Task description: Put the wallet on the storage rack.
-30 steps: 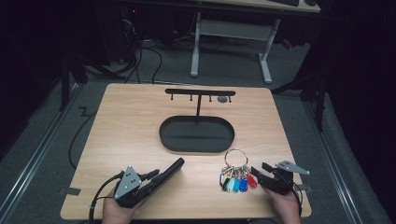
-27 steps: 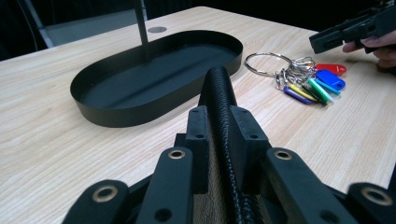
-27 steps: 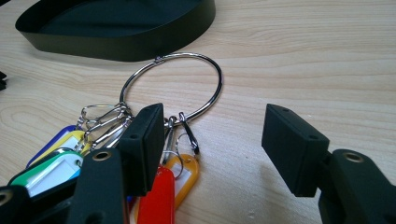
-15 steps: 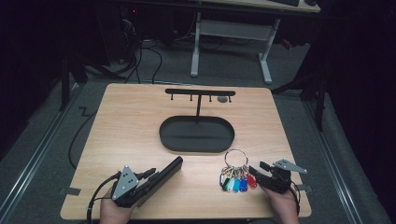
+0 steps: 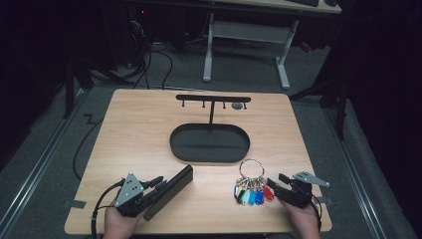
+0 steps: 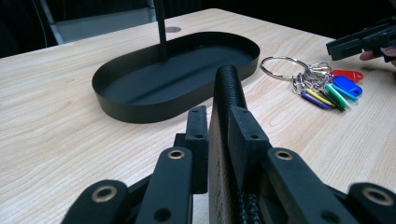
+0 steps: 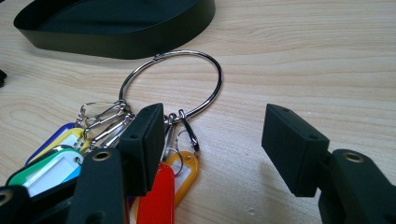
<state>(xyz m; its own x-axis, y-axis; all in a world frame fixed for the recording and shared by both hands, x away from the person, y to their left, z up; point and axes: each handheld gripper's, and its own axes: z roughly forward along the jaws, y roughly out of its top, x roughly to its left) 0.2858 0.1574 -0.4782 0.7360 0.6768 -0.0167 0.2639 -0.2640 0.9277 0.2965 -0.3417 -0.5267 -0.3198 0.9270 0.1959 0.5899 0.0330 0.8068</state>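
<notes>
Near the table's front edge, the left gripper (image 5: 166, 186) pinches a black wallet (image 5: 170, 195); the right gripper (image 7: 212, 149), spread, waits beside the key ring (image 7: 173, 84). The oval tray (image 5: 209, 157) holds nothing yet.

This looks like a lab or recording room, not a home. A small wooden tabletop (image 5: 139, 144) stands alone under bright light on grey carpet (image 5: 45, 164), with the room around it dark. Black cables (image 5: 164, 55) trail over the floor behind it, a metal rail (image 5: 30, 174) runs along the left side, and the white frame of a desk (image 5: 246, 32) stands at the back.
</notes>
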